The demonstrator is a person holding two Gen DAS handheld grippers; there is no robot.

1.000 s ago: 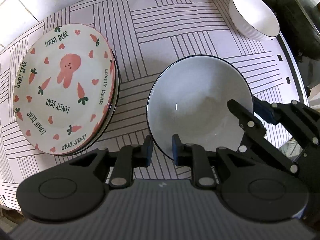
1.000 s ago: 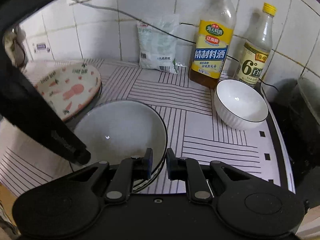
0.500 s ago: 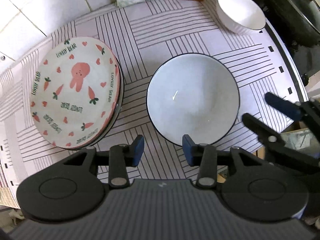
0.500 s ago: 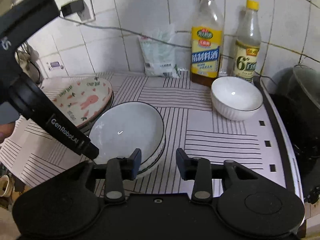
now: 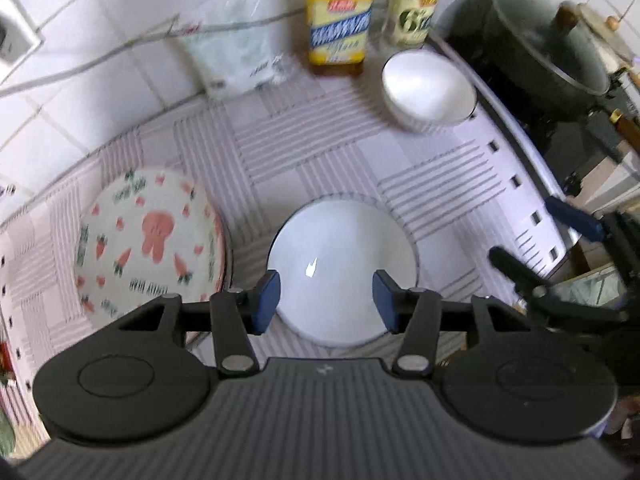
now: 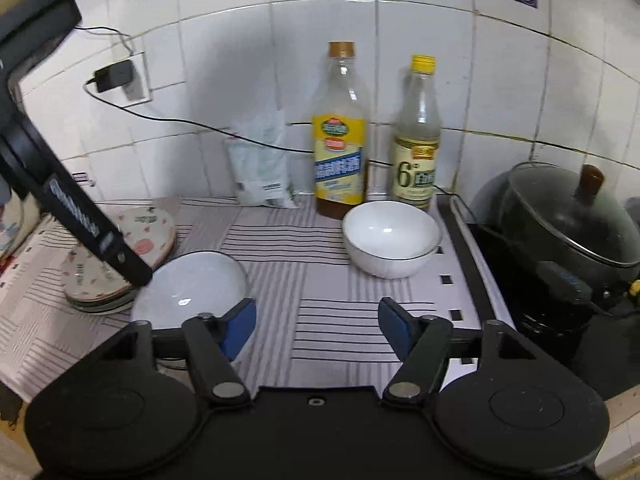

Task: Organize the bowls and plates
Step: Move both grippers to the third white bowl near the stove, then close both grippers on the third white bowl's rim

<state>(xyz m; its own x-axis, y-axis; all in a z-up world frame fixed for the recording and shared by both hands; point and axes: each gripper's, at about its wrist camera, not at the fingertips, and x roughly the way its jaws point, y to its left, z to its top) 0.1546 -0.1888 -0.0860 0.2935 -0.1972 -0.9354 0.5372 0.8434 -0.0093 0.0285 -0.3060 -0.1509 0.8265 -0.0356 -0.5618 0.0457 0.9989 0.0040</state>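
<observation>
A wide white bowl (image 5: 344,268) with a dark rim rests on the striped mat (image 5: 312,152), also seen as the wide bowl (image 6: 188,288) at lower left. My left gripper (image 5: 326,298) hovers above it, jaws opening, nothing between them. Left of it lies a stack of rabbit-print plates (image 5: 148,236), the same plates (image 6: 152,236) in the right wrist view. A smaller white ribbed bowl (image 6: 390,236) stands at the back right, also the small bowl (image 5: 428,88). My right gripper (image 6: 316,330) is over bare mat, jaws opening and empty.
Two bottles (image 6: 340,144) and a white bag (image 6: 262,164) stand against the tiled wall. A dark lidded pot (image 6: 568,216) sits on the stove at the right. A cable runs along the wall from a socket (image 6: 120,76). The left gripper's black body (image 6: 60,196) crosses the left side.
Both grippers went from shut on the wide bowl's rim to open, letting it go. The left one rose above the bowl; the right one drew back and to the right.
</observation>
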